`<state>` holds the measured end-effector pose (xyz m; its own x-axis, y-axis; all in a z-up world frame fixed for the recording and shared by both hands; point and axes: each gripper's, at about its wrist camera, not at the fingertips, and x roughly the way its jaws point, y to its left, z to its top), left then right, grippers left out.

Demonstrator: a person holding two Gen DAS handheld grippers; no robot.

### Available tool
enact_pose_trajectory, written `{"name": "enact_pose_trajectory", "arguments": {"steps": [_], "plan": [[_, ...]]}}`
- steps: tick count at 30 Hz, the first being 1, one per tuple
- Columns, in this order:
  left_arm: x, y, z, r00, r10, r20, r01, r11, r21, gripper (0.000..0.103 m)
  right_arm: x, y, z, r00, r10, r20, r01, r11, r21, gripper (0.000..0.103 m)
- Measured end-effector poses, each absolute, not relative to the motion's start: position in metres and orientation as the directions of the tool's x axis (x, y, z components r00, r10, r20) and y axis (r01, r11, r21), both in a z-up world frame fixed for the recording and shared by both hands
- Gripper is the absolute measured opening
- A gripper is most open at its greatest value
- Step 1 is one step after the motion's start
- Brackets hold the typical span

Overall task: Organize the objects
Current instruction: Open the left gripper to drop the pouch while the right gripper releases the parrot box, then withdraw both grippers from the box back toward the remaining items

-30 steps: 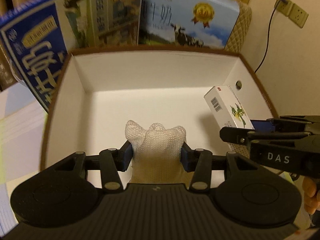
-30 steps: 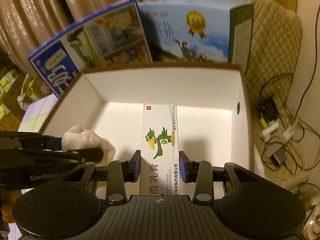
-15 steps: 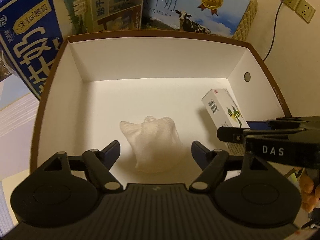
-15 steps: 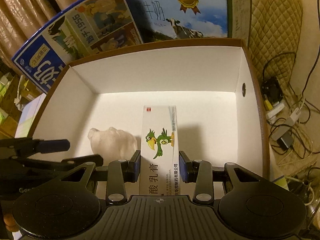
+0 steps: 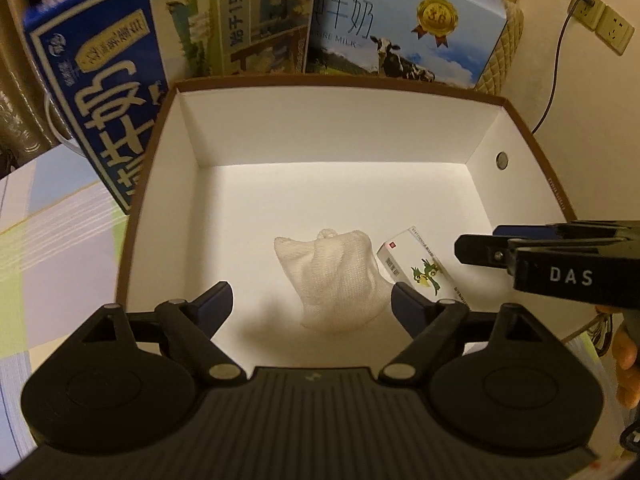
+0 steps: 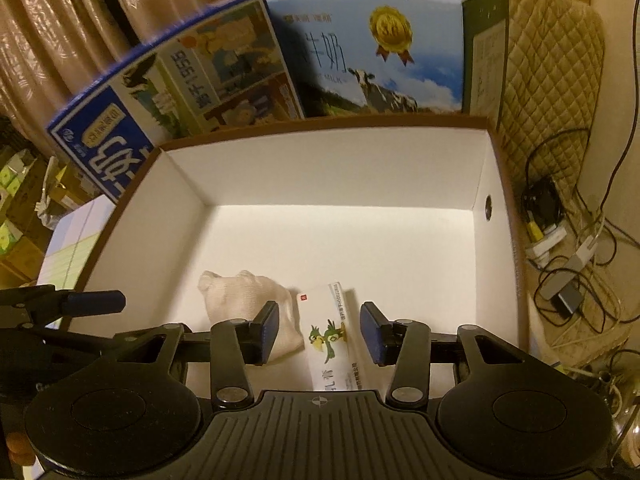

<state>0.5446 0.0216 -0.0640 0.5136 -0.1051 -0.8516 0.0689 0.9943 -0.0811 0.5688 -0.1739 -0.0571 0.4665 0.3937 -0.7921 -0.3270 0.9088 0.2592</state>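
**Both items released inside the box**

Now that both grips have let go, the white mesh pouch [image 5: 338, 280] and the small ointment carton [image 6: 332, 336] lie on the floor of the open cardboard box [image 5: 328, 128], near its front, the carton just beside the pouch on its right and seemingly touching it. A second ago my left gripper [image 5: 310, 300] was clamped on the pouch and my right gripper [image 6: 316, 332] still pinched the carton; half a second ago the left had opened, and now the right one is spread too, its blue pads clear of the carton on both sides. I judge this pair of placements done.

Around them, the box floor is bare white toward the back and left walls, so more items could go there. My right gripper's fingers hang over the front right of the box in the left view, above the carton. Beyond the rim stand two milk cartons [image 6: 360, 52], leaning close against the back and left edges. Cables [image 6: 568, 272] crowd the floor to the right. Straight up and back looks the clearest way out.
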Motion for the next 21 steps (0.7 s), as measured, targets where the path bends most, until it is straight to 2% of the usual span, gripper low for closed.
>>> {"name": "enact_pose_trajectory", "arguments": {"steps": [11, 21], "plan": [[0.491, 0.035, -0.021, 0.596, -0.079, -0.799, 0.025, 0.996, -0.08, 0.089, 0.511, -0.203, -0.02, 0.54, 0.405, -0.737, -0.295, 0.912, 0.285, 0.064], [0.421, 0.057, 0.005, 0.628, -0.034, -0.777, -0.077, 0.991, -0.106, 0.09, 0.446, -0.227, 0.002, 0.585, 0.407, -0.701, -0.239, 0.913, 0.331, 0.068]]}}
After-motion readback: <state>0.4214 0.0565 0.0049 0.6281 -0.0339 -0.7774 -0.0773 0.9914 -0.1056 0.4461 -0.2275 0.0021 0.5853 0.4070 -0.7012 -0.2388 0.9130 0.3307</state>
